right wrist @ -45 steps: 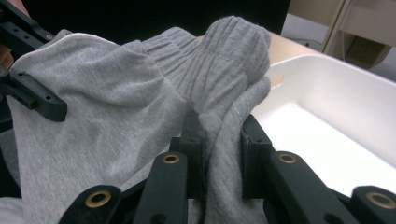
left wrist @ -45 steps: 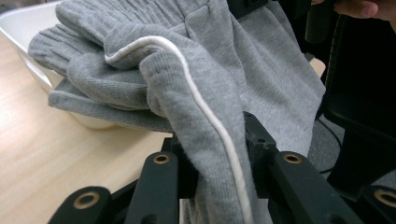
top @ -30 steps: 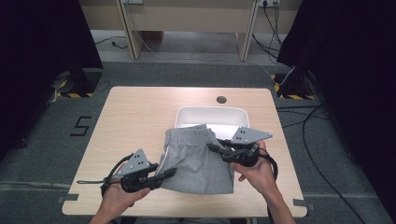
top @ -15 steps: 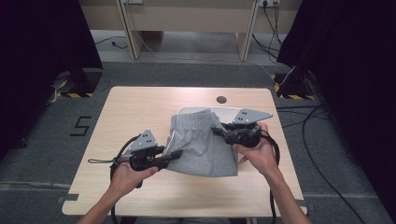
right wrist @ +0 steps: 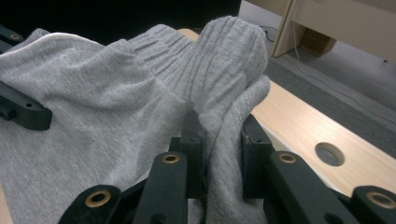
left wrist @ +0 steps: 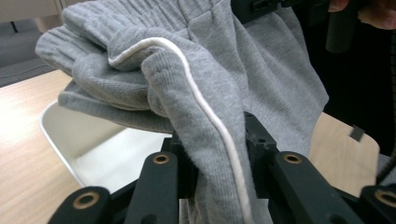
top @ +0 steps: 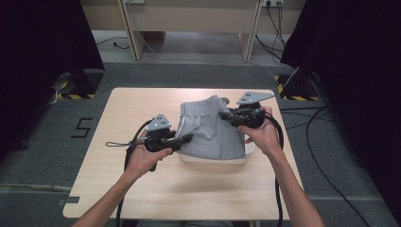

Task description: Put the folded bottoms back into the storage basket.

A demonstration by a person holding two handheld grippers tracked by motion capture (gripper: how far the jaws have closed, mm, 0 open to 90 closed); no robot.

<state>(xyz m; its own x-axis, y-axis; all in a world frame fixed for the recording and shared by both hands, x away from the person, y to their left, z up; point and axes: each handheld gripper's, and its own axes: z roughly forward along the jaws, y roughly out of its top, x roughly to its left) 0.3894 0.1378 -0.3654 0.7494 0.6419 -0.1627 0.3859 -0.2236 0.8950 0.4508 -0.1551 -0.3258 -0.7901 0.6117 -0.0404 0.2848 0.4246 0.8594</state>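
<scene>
L gripper (top: pixel 185 139) and R gripper (top: pixel 225 115) each clamped on an edge of the grey shorts (top: pixel 208 130), held above the bench (top: pixel 118 142). White tray (top: pixel 213 160) sits under the shorts; contents hidden.

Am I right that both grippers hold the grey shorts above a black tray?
Not quite: the tray is white, as the left gripper view shows. Both the left gripper and the right gripper do hold the grey shorts above it.
</scene>
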